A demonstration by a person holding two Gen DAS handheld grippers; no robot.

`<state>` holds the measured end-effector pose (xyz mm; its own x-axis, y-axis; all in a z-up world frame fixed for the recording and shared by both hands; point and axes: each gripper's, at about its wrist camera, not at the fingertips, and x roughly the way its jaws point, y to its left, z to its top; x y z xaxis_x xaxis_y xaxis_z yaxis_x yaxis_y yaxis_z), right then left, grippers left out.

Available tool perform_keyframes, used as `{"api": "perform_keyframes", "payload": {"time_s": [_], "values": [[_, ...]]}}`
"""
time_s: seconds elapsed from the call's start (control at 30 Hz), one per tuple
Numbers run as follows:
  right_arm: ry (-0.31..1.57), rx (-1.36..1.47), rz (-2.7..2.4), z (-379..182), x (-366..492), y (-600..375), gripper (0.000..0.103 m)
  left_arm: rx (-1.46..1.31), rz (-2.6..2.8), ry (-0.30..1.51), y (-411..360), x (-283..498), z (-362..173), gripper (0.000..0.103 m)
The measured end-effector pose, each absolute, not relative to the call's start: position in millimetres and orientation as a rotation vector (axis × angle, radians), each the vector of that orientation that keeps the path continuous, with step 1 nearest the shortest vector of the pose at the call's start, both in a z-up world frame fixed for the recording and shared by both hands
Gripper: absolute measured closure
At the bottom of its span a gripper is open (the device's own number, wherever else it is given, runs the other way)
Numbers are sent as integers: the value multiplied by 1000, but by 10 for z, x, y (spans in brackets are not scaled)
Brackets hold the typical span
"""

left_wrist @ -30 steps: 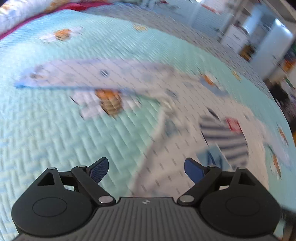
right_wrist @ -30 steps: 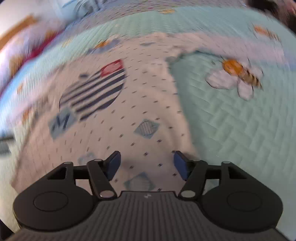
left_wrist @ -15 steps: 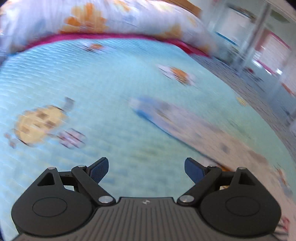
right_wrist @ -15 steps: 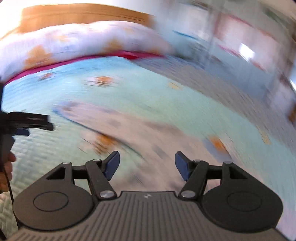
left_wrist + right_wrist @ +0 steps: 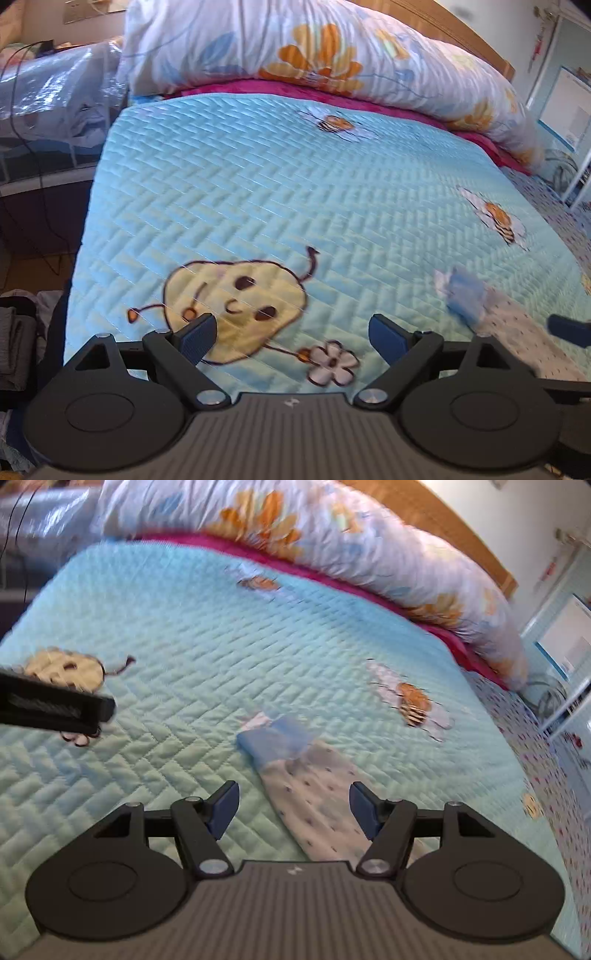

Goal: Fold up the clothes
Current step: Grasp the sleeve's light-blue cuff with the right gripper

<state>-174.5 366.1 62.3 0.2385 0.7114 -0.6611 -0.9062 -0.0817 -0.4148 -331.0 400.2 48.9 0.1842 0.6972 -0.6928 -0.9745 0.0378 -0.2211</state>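
Observation:
A white sleeve with small dark dots and a blue cuff lies flat on the turquoise quilt, running toward my right gripper. That gripper is open, with the dotted fabric lying between and below its blue pads without being held. In the left wrist view the same cuff sits far right, and my left gripper is open over a yellow cartoon figure printed on the quilt. The rest of the garment is out of view.
A rolled floral duvet and a magenta blanket edge line the far side of the bed. Plastic-wrapped things and cables stand off the left edge. A dark clothes pile lies at lower left. The left tool's body shows at the left.
Both grippers have swung away from the garment's striped, printed body toward the sleeve end and the head of the bed. Both stay open and hold nothing.

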Motion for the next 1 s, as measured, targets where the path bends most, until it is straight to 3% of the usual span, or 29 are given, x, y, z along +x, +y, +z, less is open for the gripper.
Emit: {"api": "perform_keyframes", "payload": {"time_s": [0.3, 0.33, 0.4, 0.43, 0.53, 0.67, 0.8, 1.0], "values": [[115, -1106, 1291, 259, -1975, 4060, 40, -736, 1397, 468, 4026, -3296, 431, 10], [112, -1109, 1275, 248, -1989, 4090, 44, -734, 1397, 468, 4021, -3294, 430, 10], [139, -1096, 1254, 224, -1973, 4137, 65, -727, 1398, 473, 4017, -3286, 424, 10], [152, -1088, 1244, 214, -1964, 4158, 83, -722, 1397, 475, 4013, -3278, 422, 10], [177, -1017, 1219, 245, -1864, 4121, 85, -702, 1381, 483, 3988, -3236, 424, 10], [312, -736, 1179, 667, -1558, 3856, 86, -675, 1348, 490, 3948, -3175, 433, 10], [538, -256, 1085, 1263, -869, 3235, 86, -602, 1090, 447, 3733, -2975, 566, 11], [718, 260, 901, 1588, -4, 1916, 86, -526, 517, 434, 3134, -2584, 687, 11]]}}
